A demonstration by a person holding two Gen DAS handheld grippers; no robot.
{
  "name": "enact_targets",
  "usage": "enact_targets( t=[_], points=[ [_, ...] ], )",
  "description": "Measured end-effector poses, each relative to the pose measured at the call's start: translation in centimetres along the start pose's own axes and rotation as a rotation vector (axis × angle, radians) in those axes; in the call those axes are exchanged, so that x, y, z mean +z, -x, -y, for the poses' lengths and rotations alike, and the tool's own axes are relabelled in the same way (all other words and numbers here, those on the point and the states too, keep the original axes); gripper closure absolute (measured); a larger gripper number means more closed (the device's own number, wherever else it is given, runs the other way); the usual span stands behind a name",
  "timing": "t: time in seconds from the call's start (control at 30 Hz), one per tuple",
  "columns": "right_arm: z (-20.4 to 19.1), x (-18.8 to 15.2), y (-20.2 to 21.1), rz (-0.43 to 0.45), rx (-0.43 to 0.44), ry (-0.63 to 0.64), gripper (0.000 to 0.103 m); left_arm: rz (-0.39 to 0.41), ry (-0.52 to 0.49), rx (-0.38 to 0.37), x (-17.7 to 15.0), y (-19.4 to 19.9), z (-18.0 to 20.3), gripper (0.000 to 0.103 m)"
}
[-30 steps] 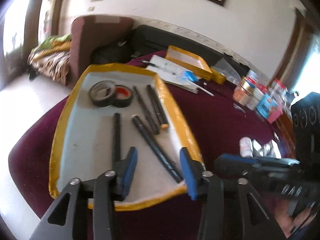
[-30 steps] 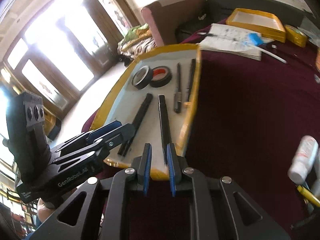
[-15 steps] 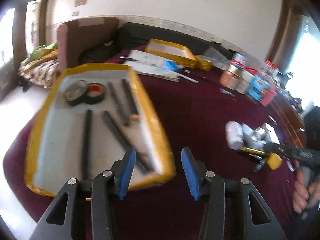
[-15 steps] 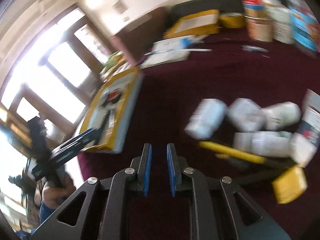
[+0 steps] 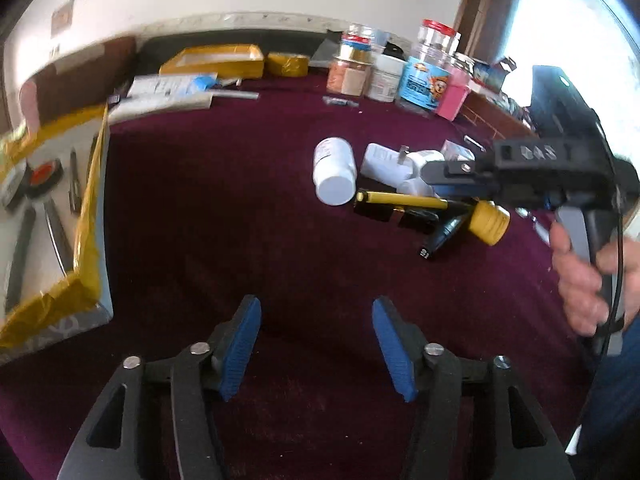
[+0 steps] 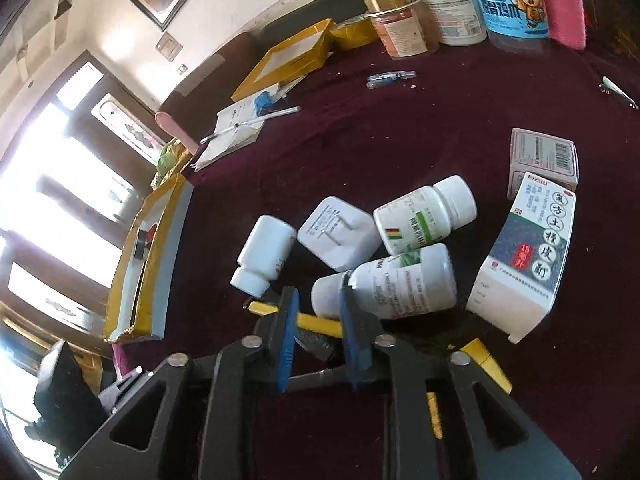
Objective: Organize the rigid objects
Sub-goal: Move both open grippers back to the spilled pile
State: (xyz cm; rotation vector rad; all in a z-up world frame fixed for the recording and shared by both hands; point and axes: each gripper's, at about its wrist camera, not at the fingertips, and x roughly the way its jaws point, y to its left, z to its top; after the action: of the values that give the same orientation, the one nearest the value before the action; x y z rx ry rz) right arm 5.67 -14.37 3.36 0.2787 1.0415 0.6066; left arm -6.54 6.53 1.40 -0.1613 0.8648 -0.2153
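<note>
Bottles, boxes and pens heaped on the maroon tablecloth [image 5: 248, 184], right of centre in the left wrist view: white bottle [image 5: 334, 171] on its side with cap toward the camera, yellow pen [image 5: 400, 199] just beside it, black marker [image 5: 444, 236] and yellow cap [image 5: 489, 218] a little nearer. Left gripper [image 5: 316, 340] low in the frame over bare cloth, blue pads wide apart after just spreading further, nothing between them. Right gripper [image 5: 448, 178] reaching in from the right edge above the heap, handle wrapped by a hand [image 5: 588, 276]. Yellow-taped tray [image 5: 86, 216] at the left edge, holding tape rolls [image 5: 42, 174] and dark pens. Jars and tubs [image 5: 396, 68] lined up along the far side of the table.

Seen from the right wrist: same heap close in front. Right gripper [image 6: 318, 334] with a narrow gap, jaws just parted slightly, pads astride the yellow pen [image 6: 316, 323] but not pressing on it as far as can be told. Large white bottle [image 6: 392, 284] lying just past the right pad, touching or nearly so. Smaller bottle [image 6: 264, 254], square white bottle [image 6: 338, 232] and green-labelled bottle [image 6: 426, 214] clustered behind. Printed carton [image 6: 524, 256] at the right, second box [image 6: 544, 158] beyond it. Tray [image 6: 156, 264] well apart at the left.
</note>
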Motion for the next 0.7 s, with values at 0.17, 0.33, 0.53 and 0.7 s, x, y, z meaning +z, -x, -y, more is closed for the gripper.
enact_targets(
  t=[0.17,0.33,0.53,0.7],
  points=[
    [-0.8,-0.8,-1.0,-0.062,0.031,0.031,0.071,0.006,0.033,-0.033,-0.3,0.0,-0.3,0.04],
    [-0.7,-0.9,-1.8,-0.046,-0.043,0.044,0.072,0.01,0.048,-0.061,-0.2,0.1,-0.5,0.038],
    [-3.6,-2.6,-4.0,-0.215,0.241,0.103,0.071,0.016,0.074,-0.091,-0.4,0.4,-1.0,0.038],
    [-3.5,-2.1,-2.7,-0.132,0.193,0.132,0.07,0.021,0.065,-0.099,-0.5,0.7,-0.7,0.038]
  ],
)
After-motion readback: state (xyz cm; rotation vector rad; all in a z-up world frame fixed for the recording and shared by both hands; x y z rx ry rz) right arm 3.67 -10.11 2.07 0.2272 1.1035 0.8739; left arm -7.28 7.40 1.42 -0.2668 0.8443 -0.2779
